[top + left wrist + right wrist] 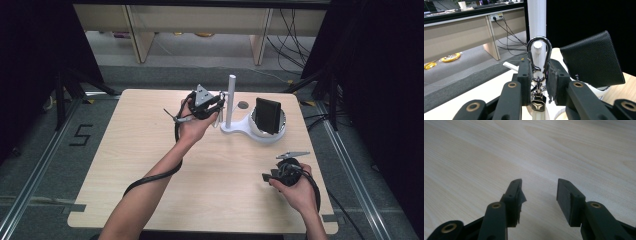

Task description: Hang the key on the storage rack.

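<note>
Left gripper view showed a silver carabiner clip (538, 53) pinched between the pads of the left claw (538, 75), its rounded loop standing upright above the jaws and a small black tag hanging below them. Directly behind the loop rose the white post (537, 20) of a stand, its short side peg seen through the loop; whether the clip touched the peg could not be told. To the right of the post a black leather wallet (594, 61) stood tilted in the stand's round bowl. High view placed the left claw (216, 111) raised just beside the white post (231, 100), near the far middle of the wooden table (150, 150), with the wallet (267, 116) upright in the white bowl (280, 134) to the right of it. The right claw (267, 176) lay low near the table's near right edge, well apart from the stand. Right gripper view showed the right claw (539, 195) spread, nothing between its jaws, over bare wood.
</note>
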A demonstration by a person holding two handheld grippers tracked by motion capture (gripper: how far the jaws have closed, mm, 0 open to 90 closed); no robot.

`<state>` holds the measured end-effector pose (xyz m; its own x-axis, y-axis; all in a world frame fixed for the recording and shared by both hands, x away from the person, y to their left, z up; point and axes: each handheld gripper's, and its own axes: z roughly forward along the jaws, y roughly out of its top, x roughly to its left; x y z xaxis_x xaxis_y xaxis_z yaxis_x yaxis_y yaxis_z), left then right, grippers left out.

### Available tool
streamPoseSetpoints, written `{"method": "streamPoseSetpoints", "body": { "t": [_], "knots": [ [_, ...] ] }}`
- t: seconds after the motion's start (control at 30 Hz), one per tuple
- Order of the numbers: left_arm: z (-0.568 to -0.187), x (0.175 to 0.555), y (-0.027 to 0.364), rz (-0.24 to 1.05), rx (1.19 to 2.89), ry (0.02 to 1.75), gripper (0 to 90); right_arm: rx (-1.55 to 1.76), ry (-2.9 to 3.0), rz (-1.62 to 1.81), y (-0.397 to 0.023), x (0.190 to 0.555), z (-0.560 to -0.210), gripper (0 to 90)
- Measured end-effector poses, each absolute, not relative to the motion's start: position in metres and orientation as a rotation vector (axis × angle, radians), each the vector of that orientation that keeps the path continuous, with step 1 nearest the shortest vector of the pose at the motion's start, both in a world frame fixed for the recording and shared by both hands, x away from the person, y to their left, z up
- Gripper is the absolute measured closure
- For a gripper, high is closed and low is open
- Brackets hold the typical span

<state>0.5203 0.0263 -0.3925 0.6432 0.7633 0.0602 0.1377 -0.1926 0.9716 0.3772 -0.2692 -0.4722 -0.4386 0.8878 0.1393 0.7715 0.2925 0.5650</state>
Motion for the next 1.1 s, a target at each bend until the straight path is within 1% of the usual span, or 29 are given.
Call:
{"method": "streamPoseSetpoints", "body": {
  "t": [0.67, 0.87, 1.1],
  "knots": [
    [-0.395, 0.525, 0.021, 0.66, 1.715, 0.747, 72.8, 1.538, 2.371, 0.87, -0.269, 0.377, -0.473, 56.2],
    [-0.395, 0.524, 0.024, 0.668, 1.717, 0.738, 70.5, 1.537, 2.371, 0.869, -0.269, 0.377, -0.473, 56.1],
    [-0.398, 0.517, 0.031, 0.645, 1.734, 0.741, 66.5, 1.537, 2.371, 0.871, -0.268, 0.377, -0.473, 56.0]
  ]
}}
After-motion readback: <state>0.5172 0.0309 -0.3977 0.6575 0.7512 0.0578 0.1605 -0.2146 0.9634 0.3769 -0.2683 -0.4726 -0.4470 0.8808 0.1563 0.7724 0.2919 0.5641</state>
